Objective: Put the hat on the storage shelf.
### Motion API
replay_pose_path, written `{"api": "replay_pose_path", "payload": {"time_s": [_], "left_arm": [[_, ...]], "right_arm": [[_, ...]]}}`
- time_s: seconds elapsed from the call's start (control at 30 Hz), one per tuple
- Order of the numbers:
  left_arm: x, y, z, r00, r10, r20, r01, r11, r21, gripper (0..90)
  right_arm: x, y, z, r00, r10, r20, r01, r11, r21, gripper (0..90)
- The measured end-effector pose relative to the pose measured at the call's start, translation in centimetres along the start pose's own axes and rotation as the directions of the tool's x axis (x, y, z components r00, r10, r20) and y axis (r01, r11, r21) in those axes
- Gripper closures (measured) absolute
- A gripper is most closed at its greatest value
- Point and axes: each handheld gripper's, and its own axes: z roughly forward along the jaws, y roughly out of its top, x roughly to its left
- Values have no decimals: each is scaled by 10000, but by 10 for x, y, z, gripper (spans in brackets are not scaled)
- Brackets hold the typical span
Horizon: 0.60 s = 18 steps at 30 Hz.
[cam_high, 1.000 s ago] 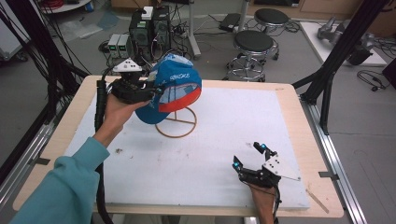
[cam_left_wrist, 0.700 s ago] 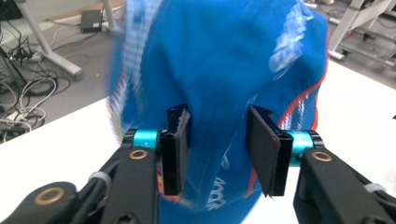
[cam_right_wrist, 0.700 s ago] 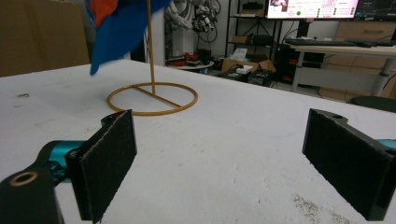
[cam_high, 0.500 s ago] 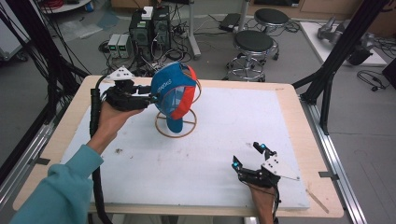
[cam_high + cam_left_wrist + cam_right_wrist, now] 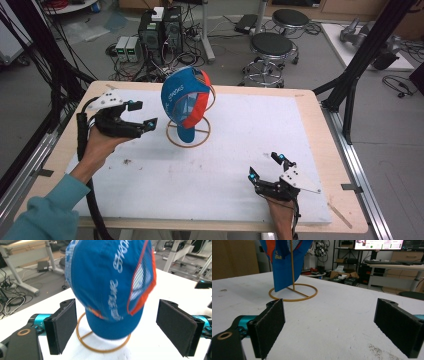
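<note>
Blue cap [image 5: 184, 100] on wire stand [image 5: 188, 135], brim straight down

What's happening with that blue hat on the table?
A person holds a gripper in each hand. The blue and orange cap hangs on a gold wire stand on the white table. The left gripper is open right beside the cap, holding nothing. The right gripper sits open near the table's front edge.
</note>
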Motion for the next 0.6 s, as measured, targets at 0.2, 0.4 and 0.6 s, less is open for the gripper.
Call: {"api": "replay_pose_path", "payload": {"time_s": [0.2, 0.4, 0.6], "left_arm": [[-2, -48, -28, 9999, 97, -140, -105, 9982, -595, 175], [-4, -101, -50, 9988, -187, -452, 143, 9953, -955, 175], [-12, -139, -62, 9982, -267, -540, 219, 9960, -866, 174]], "right_arm": [[0, 0, 0, 10000, -13, 39, 13, 10000, 5, 88], [0, 0, 0, 10000, -45, 81, 45, 10000, 8, 88], [0, 0, 0, 9999, -88, 94, 88, 10000, 7, 88]]}}
